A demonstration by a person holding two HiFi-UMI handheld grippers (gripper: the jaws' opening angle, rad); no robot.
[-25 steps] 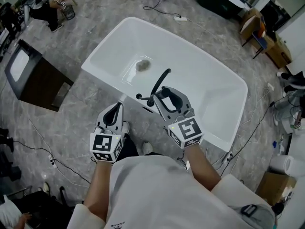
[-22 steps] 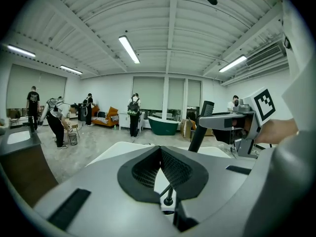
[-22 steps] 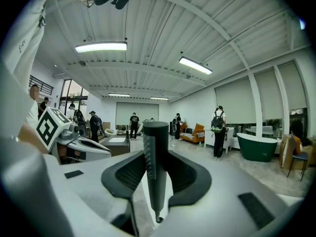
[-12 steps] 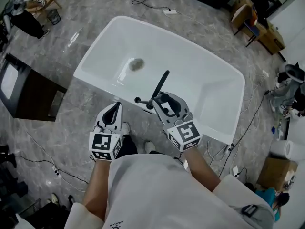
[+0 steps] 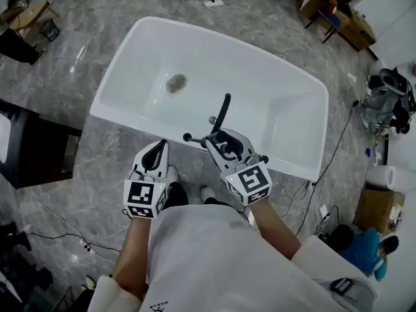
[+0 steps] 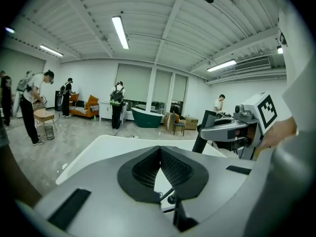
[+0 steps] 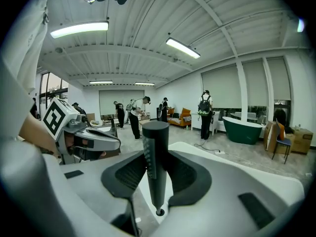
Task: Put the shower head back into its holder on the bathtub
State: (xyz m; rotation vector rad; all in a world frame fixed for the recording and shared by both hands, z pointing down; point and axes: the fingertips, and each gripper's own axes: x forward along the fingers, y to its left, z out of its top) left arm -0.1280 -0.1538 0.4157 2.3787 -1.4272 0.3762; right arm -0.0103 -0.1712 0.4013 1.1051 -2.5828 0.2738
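The step in hand looks like the carry to the holder. The right gripper [image 5: 220, 142] is clamped on the black, stick-shaped shower head [image 5: 225, 112]. It stands up out of the jaws just below the centre of the head view, over the near rim of the white bathtub [image 5: 279, 103]. In the right gripper view it sits upright between both pads [image 7: 129, 174]. The left gripper [image 5: 158, 148], lower left of centre, has its jaws pressed together on nothing and hangs outside the tub. Black fittings [image 5: 188, 137] sit on the rim just left of the right gripper, but which one is the holder cannot be told. The next move probably calls for lining the handle's lower end over the holder's opening, then lowering it straight in before letting go.
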